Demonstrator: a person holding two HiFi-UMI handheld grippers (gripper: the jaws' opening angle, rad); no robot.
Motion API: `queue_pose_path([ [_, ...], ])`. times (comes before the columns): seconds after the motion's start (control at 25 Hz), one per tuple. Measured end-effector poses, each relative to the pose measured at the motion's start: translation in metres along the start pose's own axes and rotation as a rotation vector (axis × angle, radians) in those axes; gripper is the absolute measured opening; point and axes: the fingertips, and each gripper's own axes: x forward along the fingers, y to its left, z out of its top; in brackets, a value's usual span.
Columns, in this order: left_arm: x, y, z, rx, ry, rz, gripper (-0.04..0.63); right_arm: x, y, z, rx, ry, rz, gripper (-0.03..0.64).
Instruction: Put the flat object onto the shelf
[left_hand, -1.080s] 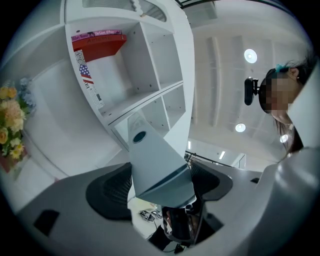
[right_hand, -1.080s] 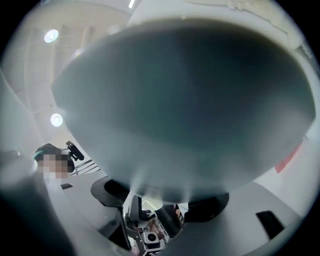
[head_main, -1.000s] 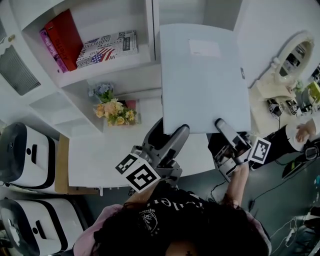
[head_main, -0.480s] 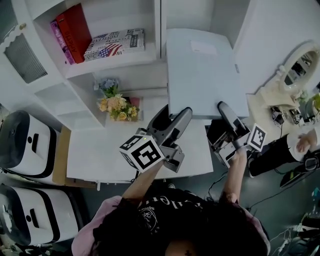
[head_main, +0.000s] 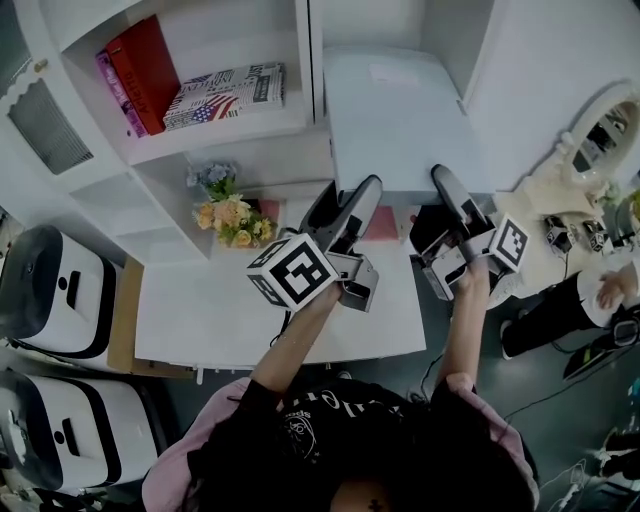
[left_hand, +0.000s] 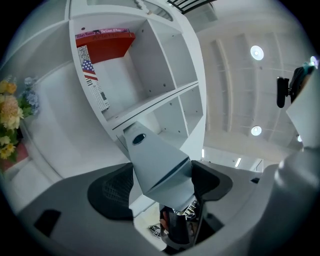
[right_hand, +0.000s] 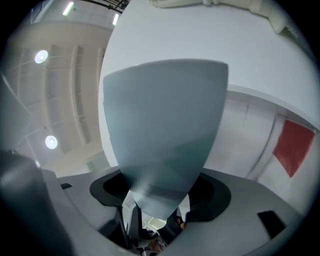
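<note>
The left gripper (head_main: 350, 203) and the right gripper (head_main: 441, 180) are both clenched on the near edge of the grey document folder (head_main: 395, 115). The folder lies flat, its far part inside the right compartment of the white shelf (head_main: 312, 70).

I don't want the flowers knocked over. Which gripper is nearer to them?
Left. The left gripper, shut on the flat grey object at its near edge, is just right of the flowers; the right gripper grips the same edge farther right, beyond the left one.
</note>
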Motion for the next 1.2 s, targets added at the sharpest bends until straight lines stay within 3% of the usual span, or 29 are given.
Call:
queue_pose_path([
  [0.24, 0.021, 0.004, 0.012, -0.023, -0.060, 0.006, 0.373, 0.015, 0.000, 0.013, -0.033, 0.014, 0.014, 0.316],
  [0.52, 0.060, 0.026, 0.044, -0.082, -0.111, 0.048, 0.371, 0.012, 0.000, 0.028, -0.246, -0.005, -0.058, 0.316],
  [0.84, 0.083, 0.042, 0.053, -0.055, -0.149, 0.055, 0.377, -0.015, -0.017, 0.036, -0.239, -0.022, -0.103, 0.316],
  [1.0, 0.085, 0.042, 0.052, -0.059, -0.128, 0.038, 0.380, -0.019, -0.023, 0.033, -0.247, -0.015, -0.124, 0.314],
  [1.08, 0.085, 0.040, 0.051, -0.034, -0.098, 0.016, 0.381, -0.017, -0.023, 0.028, -0.252, -0.005, -0.120, 0.315],
  [1.2, 0.080, 0.035, 0.044, 0.117, -0.030, -0.004, 0.384, -0.014, -0.026, 0.015, -0.233, 0.014, -0.112, 0.314],
])
